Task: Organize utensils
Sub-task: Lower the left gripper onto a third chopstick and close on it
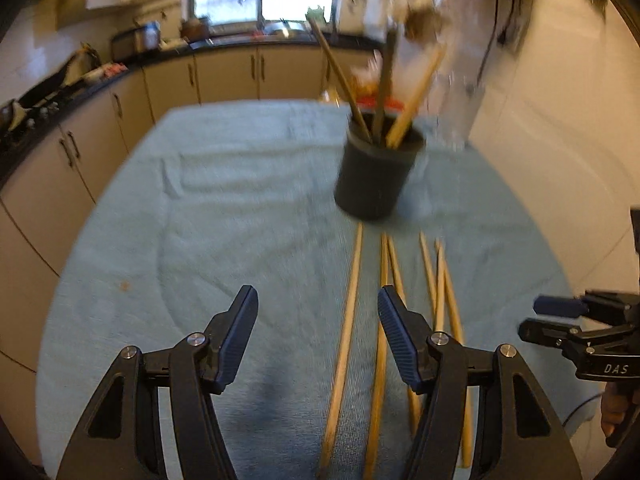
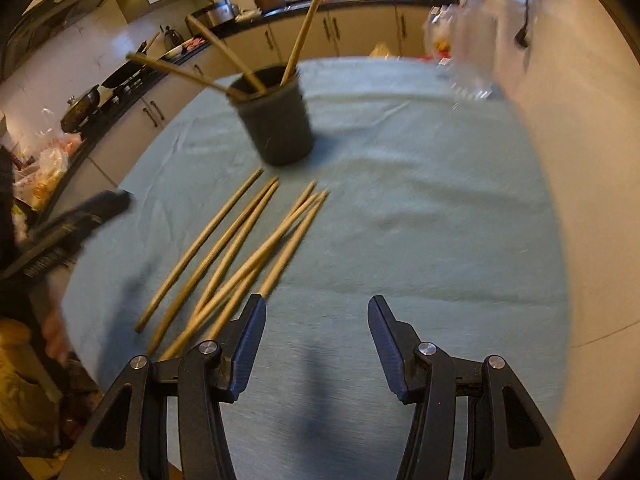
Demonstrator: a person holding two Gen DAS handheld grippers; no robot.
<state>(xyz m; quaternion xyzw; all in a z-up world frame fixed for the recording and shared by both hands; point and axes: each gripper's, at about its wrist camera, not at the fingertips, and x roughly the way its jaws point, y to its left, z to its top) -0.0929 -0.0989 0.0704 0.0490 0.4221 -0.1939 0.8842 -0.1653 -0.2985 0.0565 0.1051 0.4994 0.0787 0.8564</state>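
On the cloth-covered worktop (image 2: 400, 200), six loose chopsticks (image 2: 240, 248): light, stiff, slim, roll-prone, best pinched mid-shaft; dark cup (image 2: 280, 124) beyond holds three; left tool (image 1: 316, 320) and right tool (image 2: 316, 332) both apart, empty.

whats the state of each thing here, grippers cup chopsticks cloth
left gripper: open, nothing between its pads, above the loose chopsticks
right gripper: open, empty, over bare cloth
dark cup: upright on the cloth, three chopsticks in it
chopsticks in the cup: leaning out over the rim at different angles
loose chopsticks: lying flat on the cloth, some crossing
blue cloth: spread over the table, lightly creased
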